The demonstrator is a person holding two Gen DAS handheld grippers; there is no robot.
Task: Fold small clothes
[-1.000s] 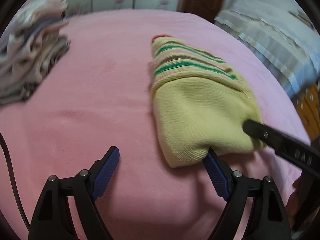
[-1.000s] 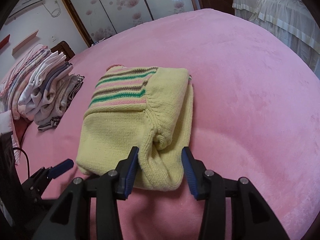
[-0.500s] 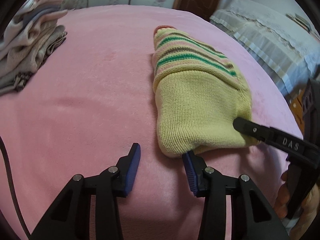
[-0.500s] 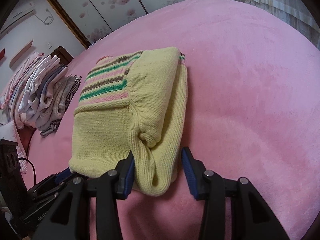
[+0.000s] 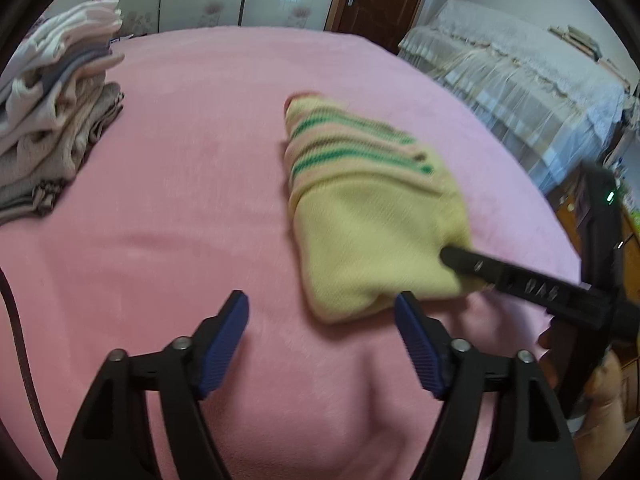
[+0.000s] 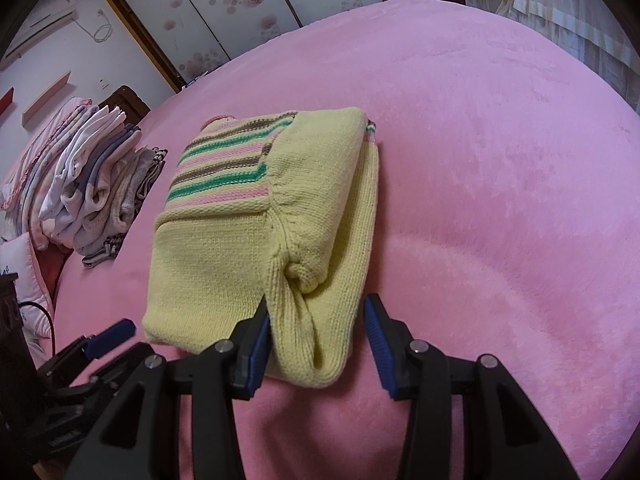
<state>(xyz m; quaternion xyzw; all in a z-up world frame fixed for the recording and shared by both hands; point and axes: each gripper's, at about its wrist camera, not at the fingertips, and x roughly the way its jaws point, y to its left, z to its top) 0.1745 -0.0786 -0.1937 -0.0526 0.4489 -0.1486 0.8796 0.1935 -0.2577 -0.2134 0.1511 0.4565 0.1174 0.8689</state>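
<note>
A folded yellow knit sweater (image 5: 372, 220) with green, pink and brown stripes lies on the pink bed cover (image 5: 180, 208). In the right wrist view my right gripper (image 6: 316, 300) is shut on the bunched near edge of the sweater (image 6: 216, 248), a fold of knit squeezed between its blue pads. One of its black fingers (image 5: 500, 276) shows against the sweater's near right corner. My left gripper (image 5: 320, 300) has its jaws opening wide just in front of the sweater's near left corner. Its pads press on nothing.
A pile of folded pale clothes (image 5: 52, 128) sits at the far left of the bed, also the pile (image 6: 88, 184) in the right wrist view. A second bed with a lace cover (image 5: 520, 92) stands to the right. A hand (image 5: 604, 380) holds the right gripper.
The left gripper's jaws narrowed beside the sweater's corner, then spread wide again as it drew back slightly. The right gripper kept its hold on the sweater's edge.
</note>
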